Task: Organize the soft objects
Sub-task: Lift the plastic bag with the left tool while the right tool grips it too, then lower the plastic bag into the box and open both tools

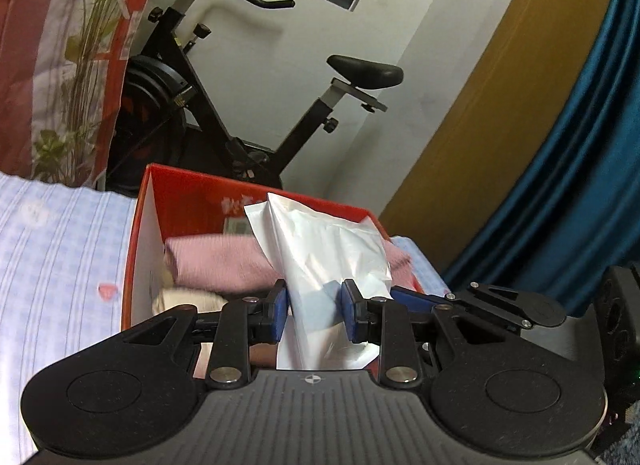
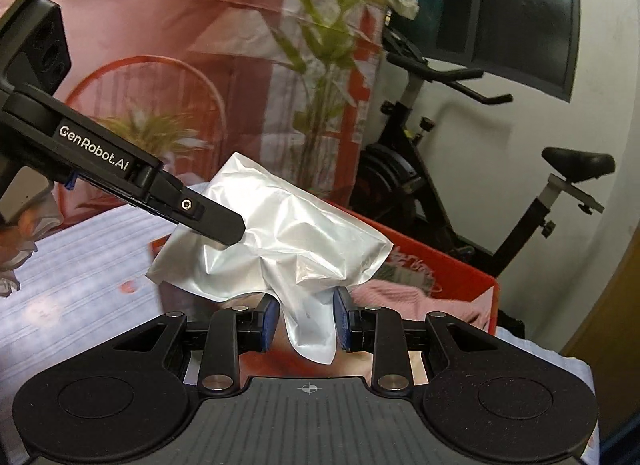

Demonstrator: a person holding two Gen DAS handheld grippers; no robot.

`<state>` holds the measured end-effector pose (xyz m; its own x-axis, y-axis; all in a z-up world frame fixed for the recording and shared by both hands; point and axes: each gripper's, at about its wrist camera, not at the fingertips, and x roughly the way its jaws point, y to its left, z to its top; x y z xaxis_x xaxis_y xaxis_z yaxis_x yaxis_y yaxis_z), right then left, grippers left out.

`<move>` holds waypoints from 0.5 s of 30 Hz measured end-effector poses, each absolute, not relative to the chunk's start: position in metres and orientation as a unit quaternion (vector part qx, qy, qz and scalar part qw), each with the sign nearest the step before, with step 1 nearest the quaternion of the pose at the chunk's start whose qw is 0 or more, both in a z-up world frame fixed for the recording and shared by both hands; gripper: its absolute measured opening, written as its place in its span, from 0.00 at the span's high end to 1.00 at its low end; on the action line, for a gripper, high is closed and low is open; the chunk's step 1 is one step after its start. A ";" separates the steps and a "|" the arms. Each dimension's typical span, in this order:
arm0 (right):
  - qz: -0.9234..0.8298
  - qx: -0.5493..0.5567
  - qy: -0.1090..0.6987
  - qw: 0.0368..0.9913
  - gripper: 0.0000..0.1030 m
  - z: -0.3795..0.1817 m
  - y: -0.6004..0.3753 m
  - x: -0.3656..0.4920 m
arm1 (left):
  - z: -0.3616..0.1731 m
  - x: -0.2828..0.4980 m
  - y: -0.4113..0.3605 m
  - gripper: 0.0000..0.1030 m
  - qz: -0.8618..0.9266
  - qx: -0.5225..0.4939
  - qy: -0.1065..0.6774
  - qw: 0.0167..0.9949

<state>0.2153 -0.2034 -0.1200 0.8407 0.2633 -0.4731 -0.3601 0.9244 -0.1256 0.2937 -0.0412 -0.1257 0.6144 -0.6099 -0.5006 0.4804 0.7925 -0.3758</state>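
Bedspread fills lower left, red box centre frame with pink knitwear inside. Silvery white pouch hangs above it, mid-stow I'd say; next move: lower, release. Left gripper pinches the pouch, narrow; right gripper flanks its tail, grip unclear.

Counted: one white plastic bag, one red box, one pink towel, one exercise bike, two grippers.
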 end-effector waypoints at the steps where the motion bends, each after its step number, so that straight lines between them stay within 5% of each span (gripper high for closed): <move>1: 0.160 -0.102 0.233 0.954 0.74 -0.122 -0.206 0.224 | -0.127 0.301 -0.044 0.71 -0.304 -0.102 0.319 0.892; 9: 0.132 -0.108 0.277 0.946 0.73 -0.147 -0.217 0.279 | -0.148 0.335 -0.056 0.67 -0.284 -0.082 0.341 0.892; 15: 0.119 -0.118 0.316 0.934 0.65 -0.169 -0.215 0.300 | -0.152 0.337 -0.055 0.33 -0.247 -0.044 0.345 0.904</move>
